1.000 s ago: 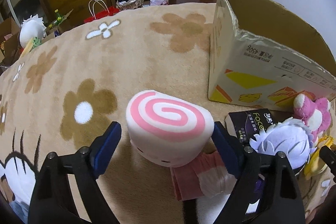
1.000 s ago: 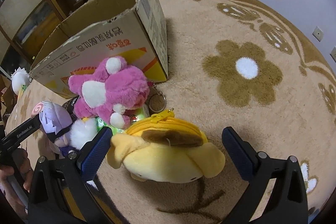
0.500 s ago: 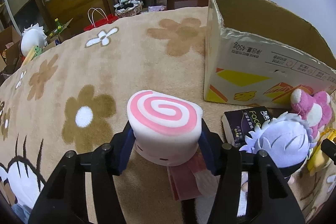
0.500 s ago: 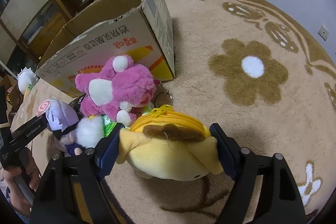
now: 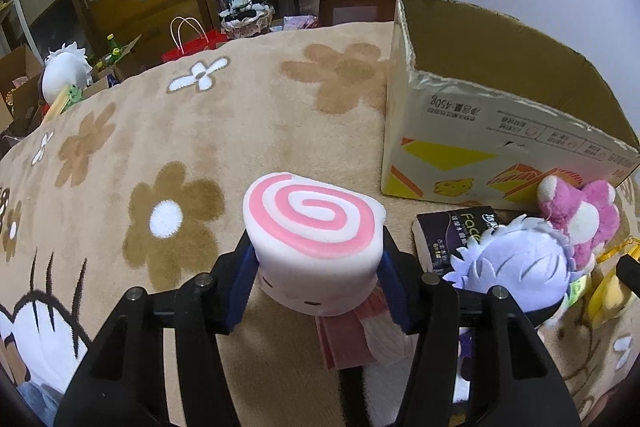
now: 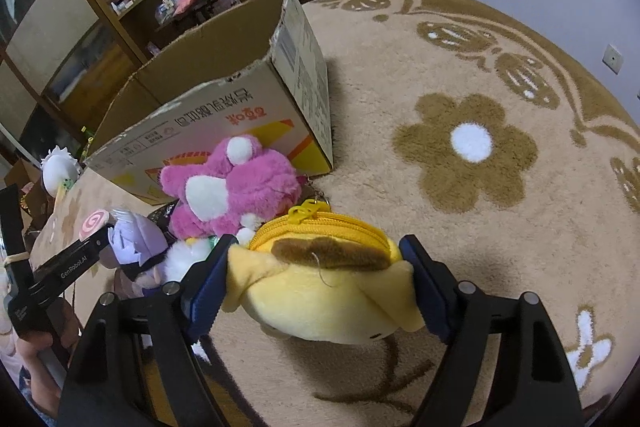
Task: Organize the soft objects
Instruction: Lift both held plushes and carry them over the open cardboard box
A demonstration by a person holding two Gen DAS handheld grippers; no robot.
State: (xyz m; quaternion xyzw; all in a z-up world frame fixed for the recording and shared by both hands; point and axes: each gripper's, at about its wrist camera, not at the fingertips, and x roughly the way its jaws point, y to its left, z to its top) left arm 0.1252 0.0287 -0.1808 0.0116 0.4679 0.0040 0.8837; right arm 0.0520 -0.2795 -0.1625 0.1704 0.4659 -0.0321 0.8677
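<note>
On the beige flowered plush blanket, each hand-held gripper has just closed: left squeezes the pink-swirl white plush roll, right the yellow zippered plush pouch. Lift gently, then carry both to the open cardboard box.

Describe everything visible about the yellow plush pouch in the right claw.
The yellow plush pouch is soft and rounded, with a brown patch on top, floppy ears at both sides and a yellow zipper along its crown. It sits on the beige flowered rug, clamped between the blue pads of the right claw, just in front of the pink plush toy.
</note>
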